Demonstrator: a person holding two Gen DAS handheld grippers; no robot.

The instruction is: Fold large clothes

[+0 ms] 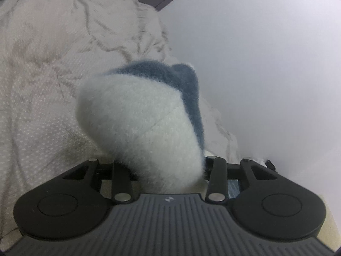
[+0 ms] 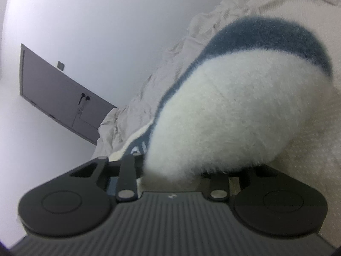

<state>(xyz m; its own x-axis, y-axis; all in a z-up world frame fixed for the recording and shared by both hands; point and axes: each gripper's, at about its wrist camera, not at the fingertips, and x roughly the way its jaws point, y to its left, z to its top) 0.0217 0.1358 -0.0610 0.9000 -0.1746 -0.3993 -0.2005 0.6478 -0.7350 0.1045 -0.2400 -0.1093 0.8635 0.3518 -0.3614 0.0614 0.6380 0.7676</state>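
A fluffy white garment with a blue-grey band (image 1: 140, 115) bulges up out of my left gripper (image 1: 168, 170), whose fingers are hidden under the fabric; it appears shut on the cloth. In the right wrist view the same white and blue garment (image 2: 234, 111) rises out of my right gripper (image 2: 172, 172), which also appears shut on it, fingertips hidden. A blue strip with white lettering (image 2: 138, 147) shows by the right gripper's left linkage. The garment is lifted over a bed.
A crumpled off-white bedsheet (image 1: 42, 74) covers the bed below and beside the garment, also in the right wrist view (image 2: 266, 0). A white wall (image 1: 266, 64) rises beside the bed. A grey door with a handle (image 2: 64, 98) stands in the wall.
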